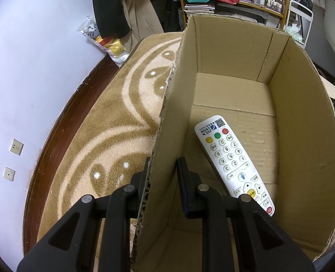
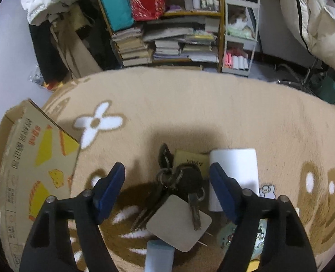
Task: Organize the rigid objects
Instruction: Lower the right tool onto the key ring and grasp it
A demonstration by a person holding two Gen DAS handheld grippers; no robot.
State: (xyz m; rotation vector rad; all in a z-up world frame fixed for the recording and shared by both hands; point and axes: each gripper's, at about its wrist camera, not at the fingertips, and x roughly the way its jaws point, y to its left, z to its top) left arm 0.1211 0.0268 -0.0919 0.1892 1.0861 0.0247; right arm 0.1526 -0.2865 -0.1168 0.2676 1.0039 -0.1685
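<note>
An open cardboard box (image 1: 235, 68) stands on the patterned rug. A white remote control (image 1: 233, 161) lies on its floor. My left gripper (image 1: 164, 161) is shut on the box's left wall, one finger outside and one inside. In the right wrist view, my right gripper (image 2: 167, 166) hangs open just over a bunch of keys (image 2: 181, 181) with a grey square tag (image 2: 178, 222). The keys lie between the blue pads without touching them. A white rectangular block (image 2: 235, 174) and a yellowish tag (image 2: 191, 161) sit beside the keys. The box's printed outer side (image 2: 31, 170) is at the left.
A light blue item (image 2: 159, 258) and a round cartoon-printed item (image 2: 230, 238) lie near the bottom edge. A bookshelf (image 2: 167, 34) stacked with books and a white cart (image 2: 240, 34) stand behind the rug. A white wall (image 1: 31, 79) with a dark skirting board runs along the left.
</note>
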